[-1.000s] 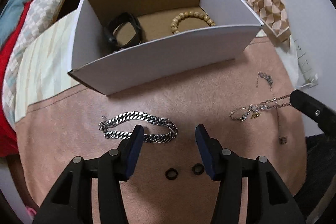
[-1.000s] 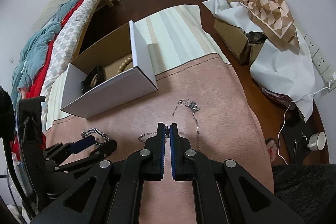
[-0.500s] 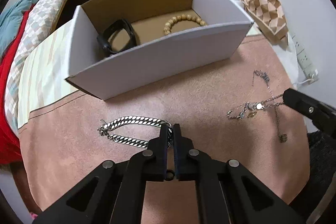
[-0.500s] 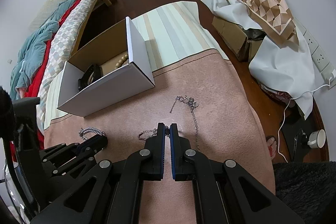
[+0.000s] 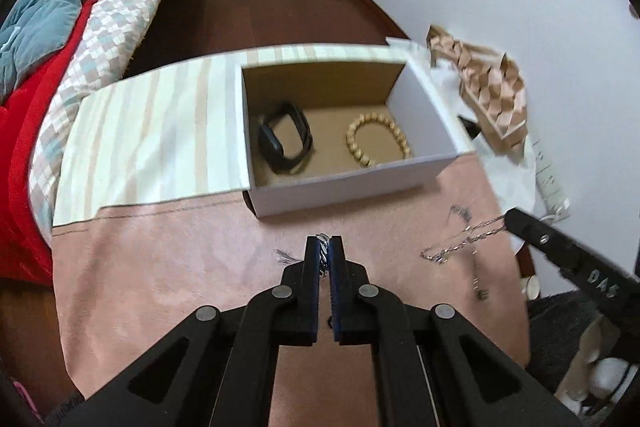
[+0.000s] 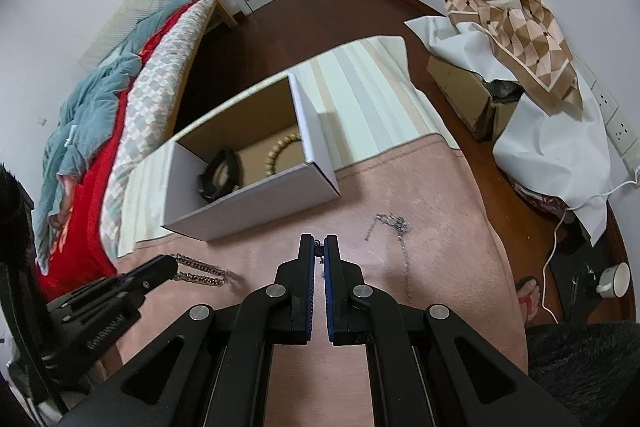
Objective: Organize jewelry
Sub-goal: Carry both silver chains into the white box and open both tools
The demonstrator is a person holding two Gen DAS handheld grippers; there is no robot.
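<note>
My left gripper (image 5: 325, 241) is shut on the chunky silver chain bracelet (image 5: 324, 254), lifted above the pink cloth; the chain hangs from it in the right wrist view (image 6: 200, 272). My right gripper (image 6: 319, 241) is shut on a thin silver charm bracelet (image 5: 460, 243) and holds it off the cloth, right of the left gripper. The open white box (image 5: 352, 183) stands ahead; inside lie a black band (image 5: 285, 142) and a wooden bead bracelet (image 5: 376, 139). A thin silver necklace (image 6: 394, 227) lies on the cloth to the right.
The pink cloth (image 5: 160, 267) covers the table, with a striped cloth (image 5: 152, 131) beyond it. A bed with red and blue bedding (image 5: 48, 39) is at the left. Covered cartons (image 6: 520, 67) and a wall socket strip stand at the right.
My left gripper closed on the chunky chain bracelet and lifted it off the cloth toward the box. My right gripper rose with the thin charm bracelet.
</note>
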